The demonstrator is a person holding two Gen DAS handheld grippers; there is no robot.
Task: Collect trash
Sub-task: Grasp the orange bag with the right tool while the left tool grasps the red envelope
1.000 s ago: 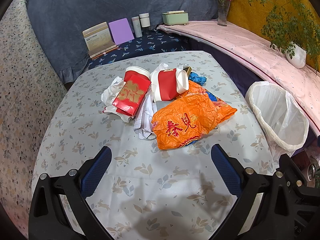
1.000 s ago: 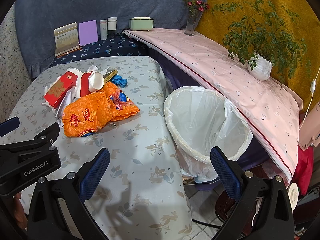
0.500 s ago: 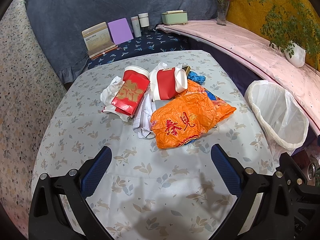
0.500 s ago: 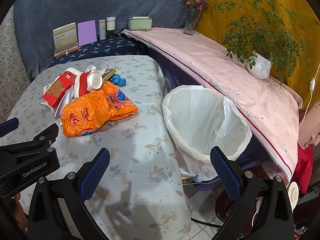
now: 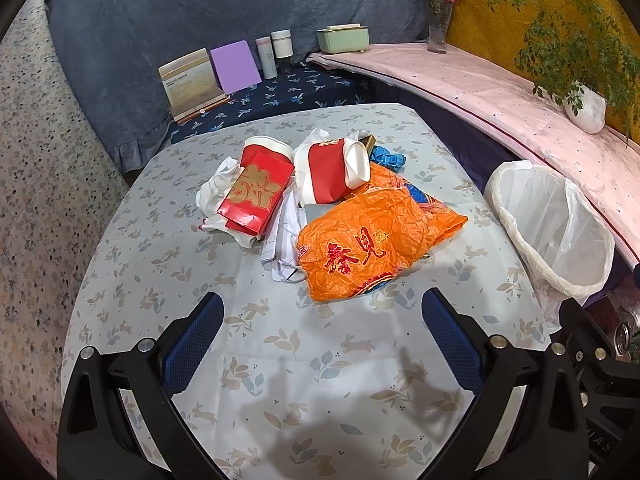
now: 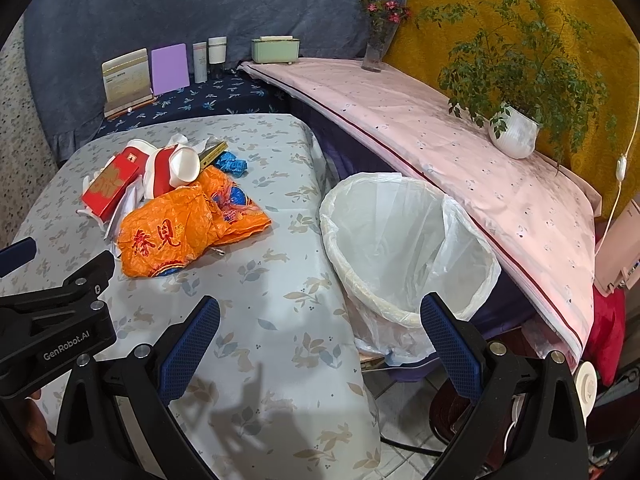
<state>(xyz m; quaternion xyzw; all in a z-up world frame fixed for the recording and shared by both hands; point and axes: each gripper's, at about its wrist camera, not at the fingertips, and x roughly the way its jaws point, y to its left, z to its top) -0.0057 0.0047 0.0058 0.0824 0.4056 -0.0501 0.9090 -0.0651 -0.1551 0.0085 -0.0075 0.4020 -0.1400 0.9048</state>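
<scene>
A heap of trash lies mid-table: a crumpled orange plastic bag (image 5: 372, 240) (image 6: 180, 232), a red box with gold lettering (image 5: 256, 192) (image 6: 110, 186), a red-and-white paper cup (image 5: 332, 172) (image 6: 172, 170), white tissue (image 5: 214, 192) and a blue wrapper (image 5: 386, 156) (image 6: 232, 165). A white-lined trash bin (image 5: 548, 224) (image 6: 404, 248) stands off the table's right side. My left gripper (image 5: 320, 340) is open, short of the orange bag. My right gripper (image 6: 320, 340) is open over the table edge beside the bin, holding nothing.
The table (image 5: 280, 360) wears a pale leaf-print cloth. Behind it are a card stand (image 5: 192, 80), purple board (image 5: 234, 66), bottles (image 5: 274, 52) and a green box (image 5: 343, 38). A pink-covered ledge (image 6: 460, 152) carries a potted plant (image 6: 516, 128) and flower vase (image 6: 376, 52).
Both grippers have edged slightly back and right; the trash heap sits a touch farther left in the right wrist view. Nothing was grasped.
</scene>
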